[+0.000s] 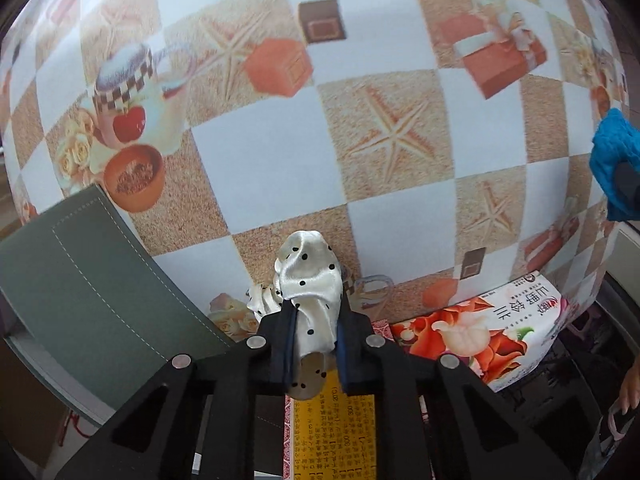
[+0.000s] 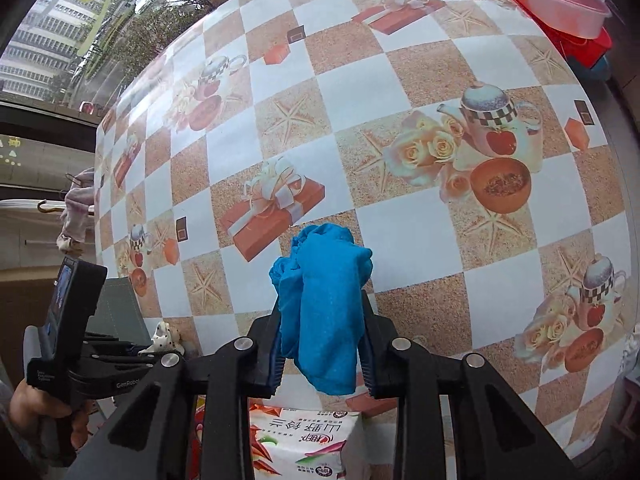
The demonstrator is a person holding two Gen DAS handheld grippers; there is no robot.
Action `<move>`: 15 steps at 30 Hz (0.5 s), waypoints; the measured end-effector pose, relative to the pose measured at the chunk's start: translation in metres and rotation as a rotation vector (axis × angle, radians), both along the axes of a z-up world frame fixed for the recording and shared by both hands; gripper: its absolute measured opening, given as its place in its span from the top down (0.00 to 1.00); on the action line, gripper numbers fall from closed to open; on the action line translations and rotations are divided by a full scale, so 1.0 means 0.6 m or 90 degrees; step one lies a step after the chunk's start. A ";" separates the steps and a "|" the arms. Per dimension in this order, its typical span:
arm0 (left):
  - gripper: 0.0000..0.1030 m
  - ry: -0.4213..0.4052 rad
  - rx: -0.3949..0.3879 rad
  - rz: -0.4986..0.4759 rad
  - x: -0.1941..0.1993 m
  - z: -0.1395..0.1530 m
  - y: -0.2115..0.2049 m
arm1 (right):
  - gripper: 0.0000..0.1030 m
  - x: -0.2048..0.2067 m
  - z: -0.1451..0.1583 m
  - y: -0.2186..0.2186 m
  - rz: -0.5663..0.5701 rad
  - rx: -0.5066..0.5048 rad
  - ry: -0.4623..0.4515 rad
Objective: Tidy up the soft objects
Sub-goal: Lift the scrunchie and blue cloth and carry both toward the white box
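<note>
My left gripper (image 1: 314,320) is shut on a white satin cloth with black dots (image 1: 310,280), bunched between the fingers and held over the near edge of the checkered table (image 1: 260,152). My right gripper (image 2: 322,328) is shut on a bright blue cloth (image 2: 324,296) that hangs between the fingers above the table (image 2: 420,232). The blue cloth also shows at the far right of the left wrist view (image 1: 614,160). The left gripper with the dotted cloth (image 2: 164,334) shows at the lower left of the right wrist view.
A grey-green stitched mat (image 1: 92,280) lies at the table's left corner. A printed snack bag (image 1: 480,332) and a yellow box (image 1: 334,436) sit below the near edge. Pink and red basins (image 2: 560,8) stand beyond the far right edge.
</note>
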State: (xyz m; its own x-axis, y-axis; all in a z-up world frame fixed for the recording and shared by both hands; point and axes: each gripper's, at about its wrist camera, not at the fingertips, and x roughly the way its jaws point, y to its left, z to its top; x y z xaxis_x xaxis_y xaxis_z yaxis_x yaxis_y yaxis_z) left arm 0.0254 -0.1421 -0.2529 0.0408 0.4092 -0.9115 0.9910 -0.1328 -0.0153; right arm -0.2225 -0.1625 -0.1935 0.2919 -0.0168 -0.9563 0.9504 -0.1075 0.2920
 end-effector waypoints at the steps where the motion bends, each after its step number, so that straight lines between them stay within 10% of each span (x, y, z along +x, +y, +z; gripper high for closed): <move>1: 0.83 0.006 -0.018 -0.010 -0.010 0.011 -0.001 | 0.69 -0.004 0.005 0.003 -0.003 -0.003 -0.001; 15: 0.83 0.104 -0.201 -0.094 -0.119 0.167 -0.006 | 0.69 -0.068 0.047 0.075 -0.075 -0.003 -0.008</move>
